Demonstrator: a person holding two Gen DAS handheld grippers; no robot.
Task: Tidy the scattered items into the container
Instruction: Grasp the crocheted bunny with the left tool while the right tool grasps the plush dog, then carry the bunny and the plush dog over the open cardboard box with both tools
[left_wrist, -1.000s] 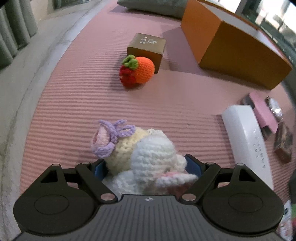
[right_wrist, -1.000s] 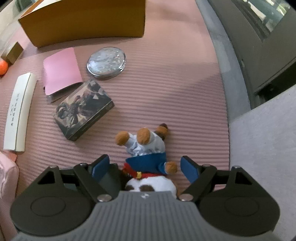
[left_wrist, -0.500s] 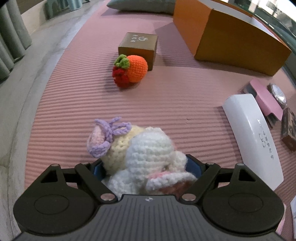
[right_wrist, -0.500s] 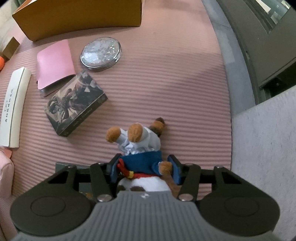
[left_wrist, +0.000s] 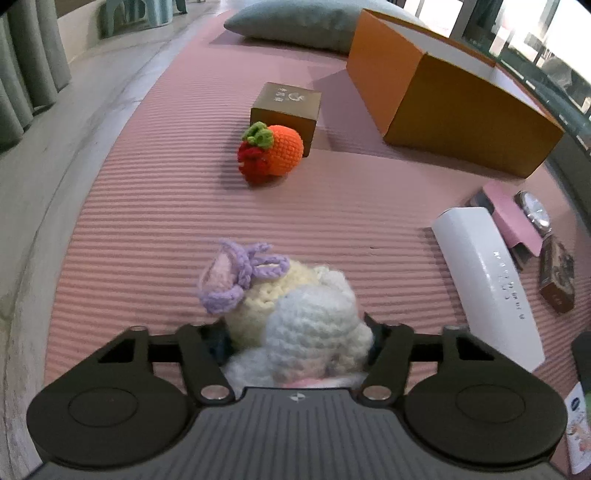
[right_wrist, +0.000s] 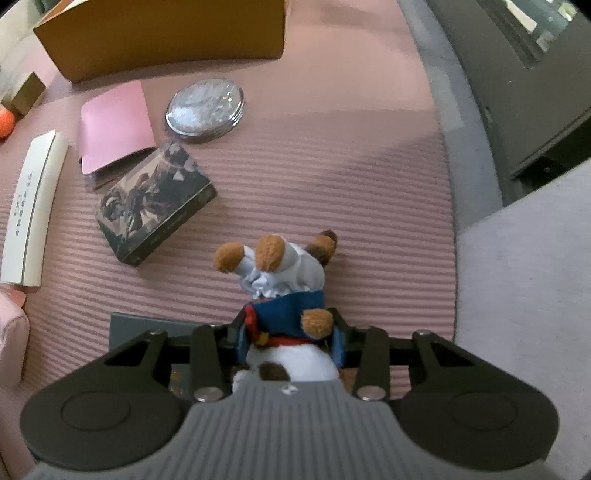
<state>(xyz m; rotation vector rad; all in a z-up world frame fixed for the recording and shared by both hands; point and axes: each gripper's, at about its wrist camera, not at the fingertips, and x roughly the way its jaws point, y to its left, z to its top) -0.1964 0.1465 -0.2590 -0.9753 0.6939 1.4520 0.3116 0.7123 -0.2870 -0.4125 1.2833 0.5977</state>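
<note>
My left gripper (left_wrist: 293, 341) is shut on a crocheted white and cream doll with a purple bow (left_wrist: 284, 299), held just above the pink mat. My right gripper (right_wrist: 290, 338) is shut on a plush dog in a blue and white outfit (right_wrist: 284, 291), its paws pointing away. The orange open box (left_wrist: 454, 96) stands at the far right of the left wrist view and along the top of the right wrist view (right_wrist: 166, 33).
On the pink mat (left_wrist: 166, 206) lie a crocheted orange and red fruit (left_wrist: 271, 153), a small brown box (left_wrist: 286, 105), a long white box (left_wrist: 487, 273), a pink card (right_wrist: 114, 125), a round silver compact (right_wrist: 205, 109), a dark picture box (right_wrist: 155, 206). A grey cushion (left_wrist: 295, 22) lies far back.
My right gripper has closed on the plush dog and lifted it slightly. My left gripper still holds the crocheted doll and has risen and tilted, showing more of the far mat.
</note>
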